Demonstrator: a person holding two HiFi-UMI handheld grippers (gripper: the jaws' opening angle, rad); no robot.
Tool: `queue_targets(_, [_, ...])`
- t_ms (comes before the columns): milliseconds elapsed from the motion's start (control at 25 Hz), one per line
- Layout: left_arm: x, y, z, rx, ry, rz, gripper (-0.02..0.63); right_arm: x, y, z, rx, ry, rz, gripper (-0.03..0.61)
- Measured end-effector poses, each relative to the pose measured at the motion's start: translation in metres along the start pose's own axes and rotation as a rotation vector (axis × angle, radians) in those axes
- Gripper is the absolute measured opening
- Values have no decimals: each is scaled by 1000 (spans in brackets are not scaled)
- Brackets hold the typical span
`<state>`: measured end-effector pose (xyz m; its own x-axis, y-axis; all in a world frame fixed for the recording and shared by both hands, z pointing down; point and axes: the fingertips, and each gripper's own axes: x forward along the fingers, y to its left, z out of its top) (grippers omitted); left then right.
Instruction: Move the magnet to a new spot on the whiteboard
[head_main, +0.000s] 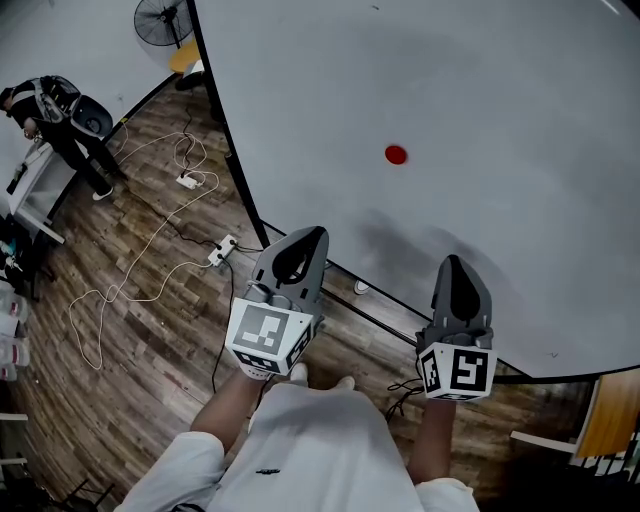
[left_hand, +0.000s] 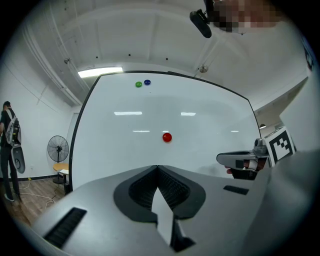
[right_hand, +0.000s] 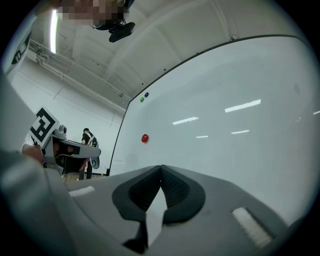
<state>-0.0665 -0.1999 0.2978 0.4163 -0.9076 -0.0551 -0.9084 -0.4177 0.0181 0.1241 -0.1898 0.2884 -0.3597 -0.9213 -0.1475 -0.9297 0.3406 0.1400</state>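
Observation:
A small round red magnet (head_main: 396, 154) sticks to the whiteboard (head_main: 480, 110); it also shows in the left gripper view as the red magnet (left_hand: 167, 137) and in the right gripper view as the red magnet (right_hand: 144, 138). My left gripper (head_main: 308, 233) is shut and empty, short of the board's lower edge and well below-left of the magnet. My right gripper (head_main: 452, 262) is also shut with nothing in it, below-right of the magnet. Both point toward the board. The left gripper (left_hand: 157, 166) and right gripper (right_hand: 160, 167) tips meet in their own views.
A green magnet (left_hand: 138, 84) and a blue magnet (left_hand: 147, 82) sit near the board's top edge. Cables and a power strip (head_main: 222, 249) lie on the wooden floor. A fan (head_main: 163, 20) stands at the back left, and a person (head_main: 55, 120) stands by a table far left.

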Motion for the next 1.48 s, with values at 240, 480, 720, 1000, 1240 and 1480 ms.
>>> queue_targets(240, [-1, 0, 0, 2, 0, 2, 6, 0, 0, -1, 12, -4, 5, 2])
queue_targets(480, [-1, 0, -2, 1, 3, -1, 6, -1, 4, -2, 17, -1, 20, 2])
queue_targets(720, [4, -1, -4, -1, 4, -6, 6, 2, -1, -5, 12, 11, 18, 2])
queue_targets(1000, [4, -4, -8, 3, 11, -10, 6, -1, -2, -8, 19, 11, 14, 2])
queue_targets(1240, [4, -3, -5, 5, 16, -16, 6, 1, 0, -5, 28, 9, 11, 2])
queue_targets(1480, [2, -9, -6, 9, 15, -19, 6, -1, 1, -5, 20, 6, 23, 2])
